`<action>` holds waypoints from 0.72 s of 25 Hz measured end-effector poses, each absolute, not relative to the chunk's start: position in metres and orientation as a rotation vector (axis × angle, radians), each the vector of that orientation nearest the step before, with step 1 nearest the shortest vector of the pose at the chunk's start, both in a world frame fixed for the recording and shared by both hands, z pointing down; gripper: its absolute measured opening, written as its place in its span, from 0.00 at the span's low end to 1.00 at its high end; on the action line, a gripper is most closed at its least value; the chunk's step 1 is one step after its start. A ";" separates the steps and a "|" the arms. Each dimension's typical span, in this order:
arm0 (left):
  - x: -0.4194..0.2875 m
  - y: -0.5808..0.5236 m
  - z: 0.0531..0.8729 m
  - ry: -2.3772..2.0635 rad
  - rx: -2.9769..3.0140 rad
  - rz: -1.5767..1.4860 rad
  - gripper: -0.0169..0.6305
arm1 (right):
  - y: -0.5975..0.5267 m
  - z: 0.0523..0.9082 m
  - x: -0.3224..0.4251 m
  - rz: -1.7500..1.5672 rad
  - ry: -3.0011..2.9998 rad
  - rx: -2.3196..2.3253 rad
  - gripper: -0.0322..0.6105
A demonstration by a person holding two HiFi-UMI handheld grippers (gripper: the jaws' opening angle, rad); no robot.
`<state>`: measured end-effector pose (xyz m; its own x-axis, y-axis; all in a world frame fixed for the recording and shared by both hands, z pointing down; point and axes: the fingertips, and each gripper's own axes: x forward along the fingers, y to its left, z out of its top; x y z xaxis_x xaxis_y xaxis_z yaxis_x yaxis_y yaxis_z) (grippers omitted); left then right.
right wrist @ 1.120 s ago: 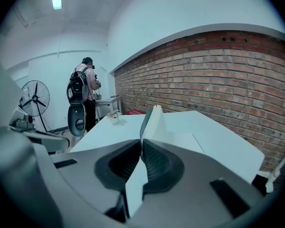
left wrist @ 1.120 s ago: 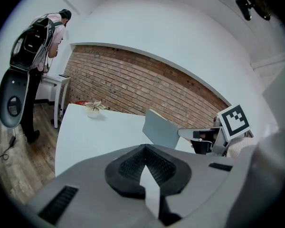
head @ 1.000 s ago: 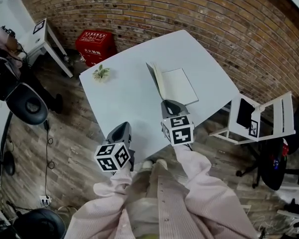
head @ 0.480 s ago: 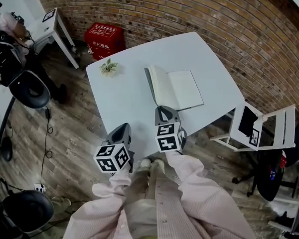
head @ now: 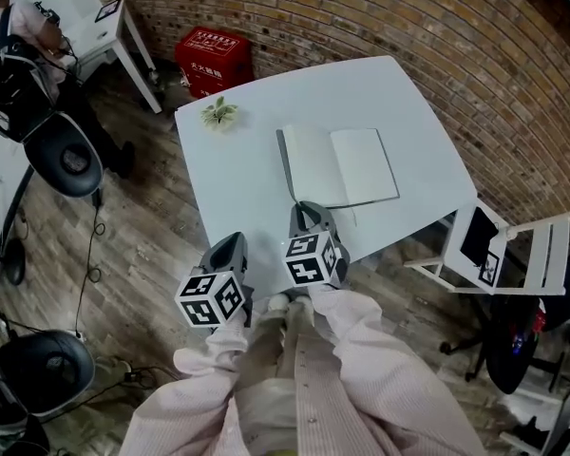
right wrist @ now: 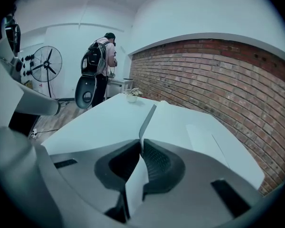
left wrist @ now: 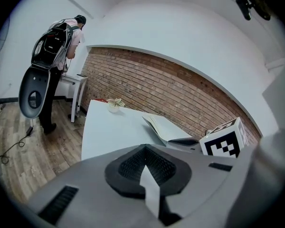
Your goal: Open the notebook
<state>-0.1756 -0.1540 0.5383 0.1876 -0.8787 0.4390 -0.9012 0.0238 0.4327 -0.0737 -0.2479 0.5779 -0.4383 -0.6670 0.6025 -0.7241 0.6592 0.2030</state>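
Lower than before, notebook cover [head: 305, 164] sits pinched in your right gripper [head: 307, 213] (near edge); left gripper [head: 230, 252] jaws pressed together.

An office-like workroom: brick wall [head: 408, 17], wood floor [head: 142, 245], white table [head: 247, 188], swivel chair [head: 71, 164], standing fan [right wrist: 48, 61].

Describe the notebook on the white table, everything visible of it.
The thin notebook lies open on the white table, towards the person's edge, showing blank white pages. Its right half lies flat. Its left half, the grey-backed cover, stands tilted up from the spine. The right gripper is shut on that cover's near end. Nothing else touches the notebook.
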 end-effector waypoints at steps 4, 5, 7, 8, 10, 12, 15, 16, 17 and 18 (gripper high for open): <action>-0.177 -0.150 0.542 -1.681 1.812 0.049 0.02 | -0.245 0.593 -0.079 0.118 -2.192 1.046 0.09; -0.178 -0.148 0.543 -1.684 1.807 0.050 0.02 | -0.245 0.596 -0.080 0.121 -2.189 1.040 0.09; -0.180 -0.147 0.545 -1.692 1.796 0.051 0.02 | -0.244 0.601 -0.082 0.129 -2.185 1.027 0.09; -0.181 -0.146 0.545 -1.695 1.791 0.052 0.02 | -0.244 0.603 -0.083 0.133 -2.183 1.021 0.09; -0.182 -0.146 0.545 -1.699 1.783 0.053 0.02 | -0.244 0.607 -0.085 0.148 -2.177 1.013 0.09; -0.183 -0.146 0.546 -1.704 1.778 0.054 0.02 | -0.243 0.612 -0.086 0.162 -2.169 1.002 0.09; -0.185 -0.146 0.545 -1.712 1.775 0.052 0.02 | -0.241 0.618 -0.088 0.166 -2.155 0.979 0.09; -0.185 -0.146 0.544 -1.714 1.775 0.052 0.02 | -0.240 0.620 -0.089 0.170 -2.154 0.968 0.09; -0.185 -0.147 0.544 -1.714 1.776 0.052 0.02 | -0.239 0.622 -0.090 0.178 -2.156 0.955 0.09; -0.184 -0.147 0.544 -1.715 1.777 0.052 0.02 | -0.237 0.623 -0.092 0.185 -2.160 0.942 0.09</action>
